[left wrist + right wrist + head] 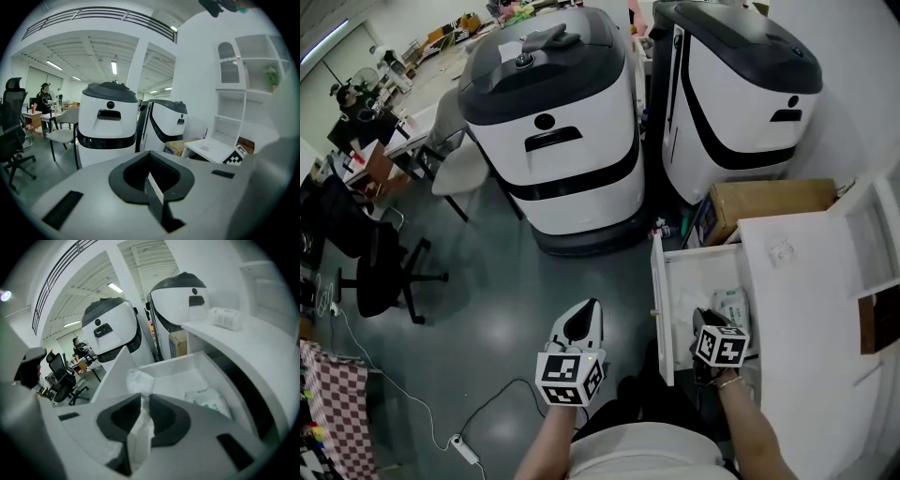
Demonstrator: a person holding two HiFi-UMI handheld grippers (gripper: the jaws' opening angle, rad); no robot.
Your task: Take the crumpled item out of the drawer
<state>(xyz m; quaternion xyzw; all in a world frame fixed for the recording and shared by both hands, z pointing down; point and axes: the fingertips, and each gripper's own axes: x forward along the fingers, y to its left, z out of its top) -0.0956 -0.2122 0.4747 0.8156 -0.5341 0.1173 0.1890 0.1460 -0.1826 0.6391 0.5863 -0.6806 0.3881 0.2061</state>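
Two grippers are in play; the right gripper (140, 416) has its jaws pinched on one crumpled white wad (139, 380), which bulges out past the tips and runs back down the slot between the pads; the wad hangs over the near left part of the one open drawer (176, 363), against its left wall, and whether it clears the rim cannot be told; in the head view the right gripper (706, 325) sits over that drawer (661, 309), with its marker cube toward the camera and the wad hidden beneath it; one more thing lies in the drawer, a flat white packet (208, 400) with green print, apart from the wad and nearer the right wall; the left gripper (582, 317) is held out over the grey floor (487, 309), left of the drawer and well apart from it; its own view shows the left gripper (154, 185) with pads pressed together and nothing between them; the drawer sticks out of a white desk (806, 291), on whose top one small white object (781, 249) rests; one cardboard box (764, 202) stands just behind the drawer; two large white-and-black machines (558, 122) stand side by side beyond; one black chair (380, 272) and a white power strip (464, 450) with its cable are at the left
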